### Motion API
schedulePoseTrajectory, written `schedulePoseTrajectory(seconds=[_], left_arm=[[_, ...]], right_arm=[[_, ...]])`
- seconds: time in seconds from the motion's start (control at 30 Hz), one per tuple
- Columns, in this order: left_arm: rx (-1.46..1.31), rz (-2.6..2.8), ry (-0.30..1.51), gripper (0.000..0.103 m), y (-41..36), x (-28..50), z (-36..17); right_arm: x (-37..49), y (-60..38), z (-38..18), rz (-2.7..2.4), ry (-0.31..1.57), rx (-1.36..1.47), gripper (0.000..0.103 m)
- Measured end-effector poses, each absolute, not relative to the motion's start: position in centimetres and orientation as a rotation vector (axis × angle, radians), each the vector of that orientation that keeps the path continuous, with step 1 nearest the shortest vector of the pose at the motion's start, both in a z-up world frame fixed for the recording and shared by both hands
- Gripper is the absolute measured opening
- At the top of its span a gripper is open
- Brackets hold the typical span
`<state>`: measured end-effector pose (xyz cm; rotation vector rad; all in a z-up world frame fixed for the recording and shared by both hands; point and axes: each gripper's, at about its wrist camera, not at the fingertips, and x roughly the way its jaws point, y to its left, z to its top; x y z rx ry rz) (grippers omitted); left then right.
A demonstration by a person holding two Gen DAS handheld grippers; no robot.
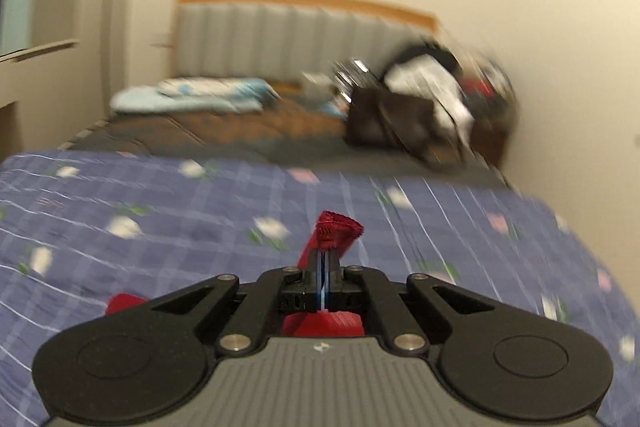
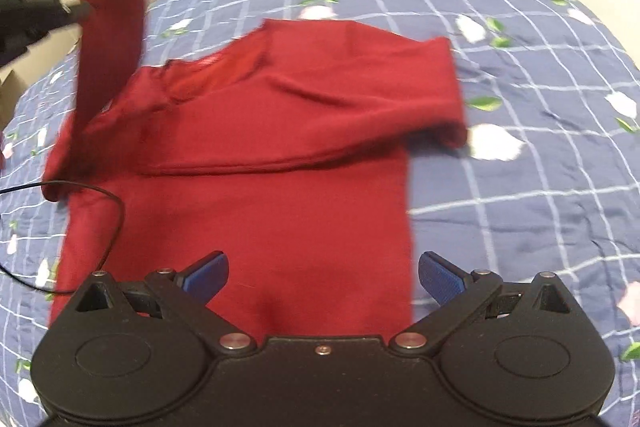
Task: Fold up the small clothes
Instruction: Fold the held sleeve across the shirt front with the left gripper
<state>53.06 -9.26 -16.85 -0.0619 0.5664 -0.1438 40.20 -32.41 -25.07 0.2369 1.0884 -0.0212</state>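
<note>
Your right tongs (image 2: 323, 279) hang released over the hem of the red sweater (image 2: 248, 163), which lies flat mid-bed on the checked bedspread (image 2: 520, 187). Your left tongs (image 1: 325, 263) are clenched on its lifted sleeve (image 2: 110, 51). Sleeve-folding is under way; next, lay that sleeve across the chest.

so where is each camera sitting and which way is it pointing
Left wrist: on the left gripper, facing along the bed towards the headboard; its fingers are shut on a cuff of the red sweater.
Right wrist: on the right gripper, looking down at the sweater body; its fingers are open, and the left gripper lifts a sleeve at upper left.
Shared: the sweater, the blue checked bedspread.
</note>
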Motion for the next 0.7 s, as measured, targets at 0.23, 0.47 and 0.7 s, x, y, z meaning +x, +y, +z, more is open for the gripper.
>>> schedulePoseTrajectory(seconds=[0.23, 0.47, 0.7], left_arm=[[0.059, -0.254, 0.734, 0.0, -15.5, 51.2, -23.0], [0.03, -0.309, 0.851, 0.006, -15.4, 51.0, -24.5], [-0.021, -0.351, 0.902, 0.066, -13.7, 52.3, -24.1]], right_arm=[[39.5, -35.7, -26.2, -0.057, 1.112, 0.261, 0.101], [40.4, -36.6, -26.1, -0.061, 1.099, 0.283, 0.101], [42.0, -36.0, -26.0, -0.042, 1.08, 0.29, 0.101]])
